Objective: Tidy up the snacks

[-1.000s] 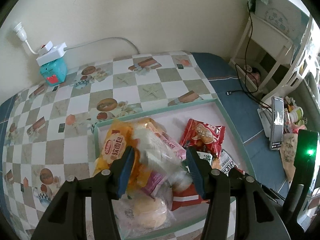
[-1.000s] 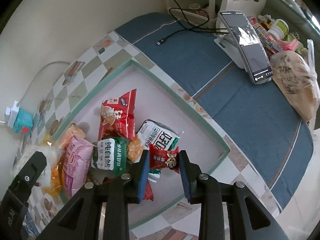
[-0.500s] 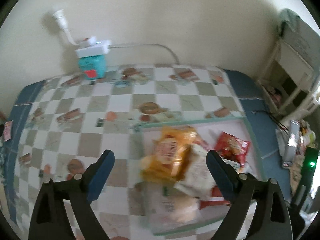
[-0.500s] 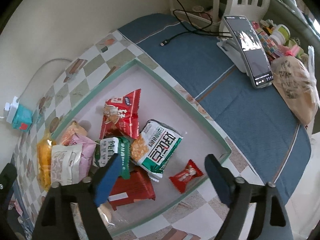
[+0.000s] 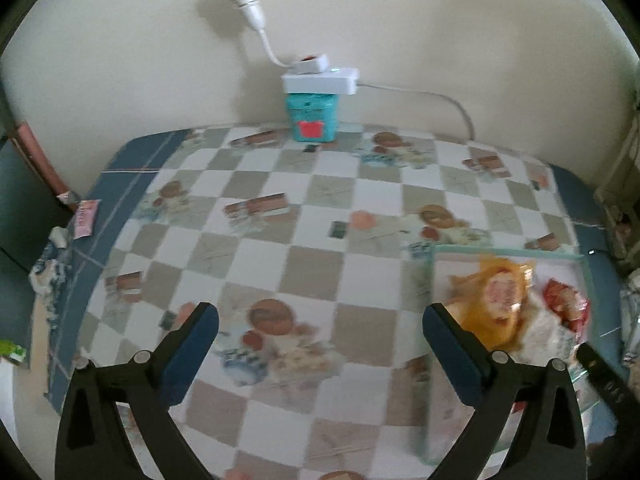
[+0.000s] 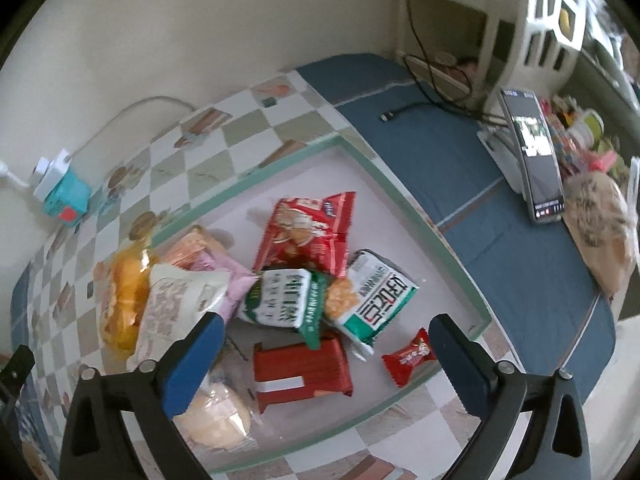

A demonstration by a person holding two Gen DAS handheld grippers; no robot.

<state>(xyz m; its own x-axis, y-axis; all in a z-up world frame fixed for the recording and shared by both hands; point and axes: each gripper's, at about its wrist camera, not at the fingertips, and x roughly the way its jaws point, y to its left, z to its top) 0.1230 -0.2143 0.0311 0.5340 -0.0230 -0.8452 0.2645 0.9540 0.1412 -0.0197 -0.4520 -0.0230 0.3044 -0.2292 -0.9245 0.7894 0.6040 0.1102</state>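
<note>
A green-rimmed tray (image 6: pixel 304 176) holds a heap of snack packets: a red bag (image 6: pixel 308 232), a green-and-white packet (image 6: pixel 376 296), a red box (image 6: pixel 304 368), an orange bread bag (image 6: pixel 124 296) and a small red candy (image 6: pixel 410 356). My right gripper (image 6: pixel 326 324) hovers above this heap, jaws opening wide, with nothing gripped between them. My left gripper (image 5: pixel 320 316) hangs over the bare checkered tablecloth left of the tray (image 5: pixel 508 250); its jaws are opening too, with nothing between them. The orange bag (image 5: pixel 500 300) shows blurred at the right of the left wrist view.
A teal box (image 5: pixel 314 120) with a white power strip on top stands against the back wall. Right of the tray, on blue cloth, are a phone on a stand (image 6: pixel 536 156), a brown bag (image 6: pixel 600 228) and a black cable (image 6: pixel 404 110). Paper scraps (image 5: pixel 86 216) lie at the left table edge.
Both grippers went from nearly shut to wide open. The left let go of a packet on the heap and swung left over the tablecloth. The right released the small red candy and rose slightly.
</note>
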